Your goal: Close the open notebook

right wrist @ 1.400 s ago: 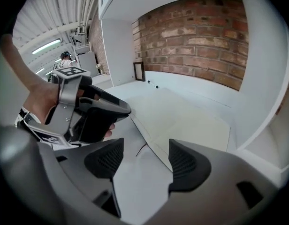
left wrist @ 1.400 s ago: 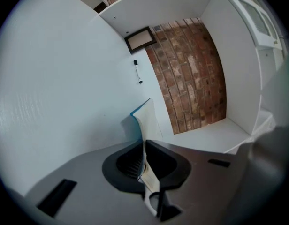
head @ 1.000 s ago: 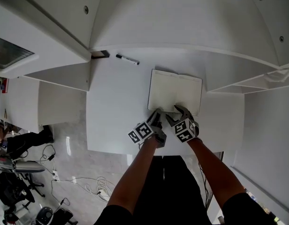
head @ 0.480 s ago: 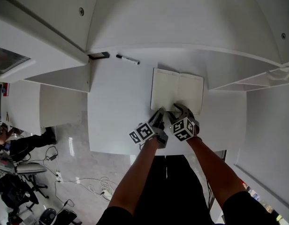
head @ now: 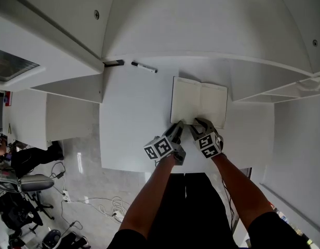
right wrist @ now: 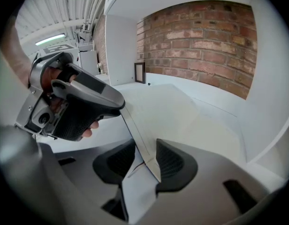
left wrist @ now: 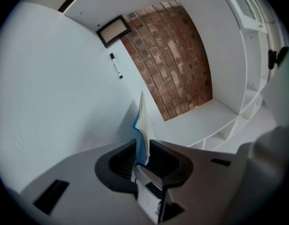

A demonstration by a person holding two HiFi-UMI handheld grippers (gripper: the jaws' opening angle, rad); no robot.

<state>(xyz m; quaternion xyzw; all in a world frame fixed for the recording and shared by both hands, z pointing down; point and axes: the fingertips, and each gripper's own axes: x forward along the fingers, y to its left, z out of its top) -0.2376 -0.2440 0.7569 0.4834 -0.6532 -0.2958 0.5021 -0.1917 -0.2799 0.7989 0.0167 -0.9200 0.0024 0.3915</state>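
The open notebook [head: 199, 102] lies flat on the white table [head: 134, 113], cream pages up. Both grippers sit at its near edge. My left gripper [head: 177, 126] has a blue-backed cover edge [left wrist: 142, 118] standing upright between its jaws, which have just been opening; the pads no longer clamp it. My right gripper [head: 198, 123] straddles the notebook's near edge [right wrist: 135, 130]; its jaws have just been closing, with gaps still on both sides of the edge. In the right gripper view the left gripper [right wrist: 74, 102] shows at the left, held in a hand.
A black marker pen [head: 144, 66] [left wrist: 116, 65] lies at the table's far left. Beside it a small dark frame [head: 114, 63] [left wrist: 111, 30] leans against the back. White shelf walls [head: 253, 82] rise around the table. A brick wall [right wrist: 201, 41] stands behind.
The right gripper's jaws have drawn closer together at the notebook's near edge. Both hands have stayed almost where they were.
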